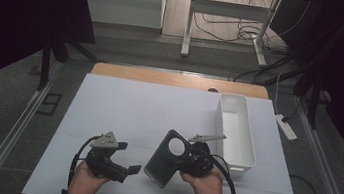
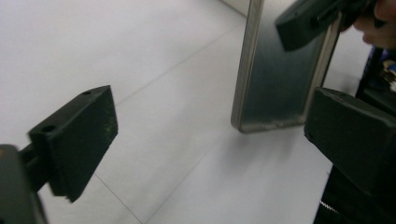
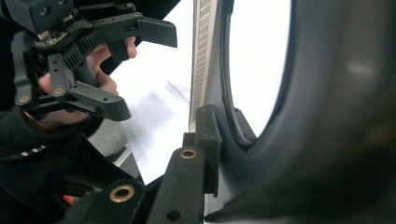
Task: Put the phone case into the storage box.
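The tabletop [image 1: 133,107] holds everything. Near its front edge, the left tool [image 1: 126,169] sits on the left side, close above the surface. Just to its right is the phone case [image 1: 164,159], standing up on its short end and leaning a little. The right tool [image 1: 187,158] is pressed to the case's right side. Behind and to the right of that lies the long tray [image 1: 249,145], running from front to back along the tabletop's right side.
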Motion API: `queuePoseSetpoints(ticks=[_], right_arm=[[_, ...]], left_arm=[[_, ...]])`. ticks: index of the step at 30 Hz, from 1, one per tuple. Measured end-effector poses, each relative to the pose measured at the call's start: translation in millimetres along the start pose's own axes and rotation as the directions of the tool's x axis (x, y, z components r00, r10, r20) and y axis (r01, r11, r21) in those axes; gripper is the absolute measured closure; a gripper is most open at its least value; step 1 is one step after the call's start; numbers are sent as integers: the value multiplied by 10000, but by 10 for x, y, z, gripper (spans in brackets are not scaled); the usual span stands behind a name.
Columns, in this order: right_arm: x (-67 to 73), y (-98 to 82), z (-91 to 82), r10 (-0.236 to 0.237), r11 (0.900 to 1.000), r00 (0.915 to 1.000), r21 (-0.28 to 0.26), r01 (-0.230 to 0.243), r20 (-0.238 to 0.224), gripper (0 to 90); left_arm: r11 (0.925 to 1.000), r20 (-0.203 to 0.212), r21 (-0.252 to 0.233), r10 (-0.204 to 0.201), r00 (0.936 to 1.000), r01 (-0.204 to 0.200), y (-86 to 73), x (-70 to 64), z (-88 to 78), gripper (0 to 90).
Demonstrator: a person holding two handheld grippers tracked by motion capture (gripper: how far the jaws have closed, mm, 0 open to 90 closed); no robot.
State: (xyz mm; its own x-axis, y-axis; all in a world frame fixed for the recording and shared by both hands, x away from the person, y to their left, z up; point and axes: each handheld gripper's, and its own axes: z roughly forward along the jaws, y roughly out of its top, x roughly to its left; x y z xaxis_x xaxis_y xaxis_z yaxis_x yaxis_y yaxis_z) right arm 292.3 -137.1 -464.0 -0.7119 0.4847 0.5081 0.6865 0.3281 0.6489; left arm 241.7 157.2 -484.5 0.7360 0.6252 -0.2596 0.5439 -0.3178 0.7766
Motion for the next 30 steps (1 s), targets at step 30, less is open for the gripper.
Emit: queuePoseSetpoints(ticks=[30], right_arm=[[165, 26, -42, -2505, 9662, 9661, 466, 2535, -623, 862]], left_arm=[[9945, 2098, 314, 915, 9735, -1002, -47, -59, 209, 0]])
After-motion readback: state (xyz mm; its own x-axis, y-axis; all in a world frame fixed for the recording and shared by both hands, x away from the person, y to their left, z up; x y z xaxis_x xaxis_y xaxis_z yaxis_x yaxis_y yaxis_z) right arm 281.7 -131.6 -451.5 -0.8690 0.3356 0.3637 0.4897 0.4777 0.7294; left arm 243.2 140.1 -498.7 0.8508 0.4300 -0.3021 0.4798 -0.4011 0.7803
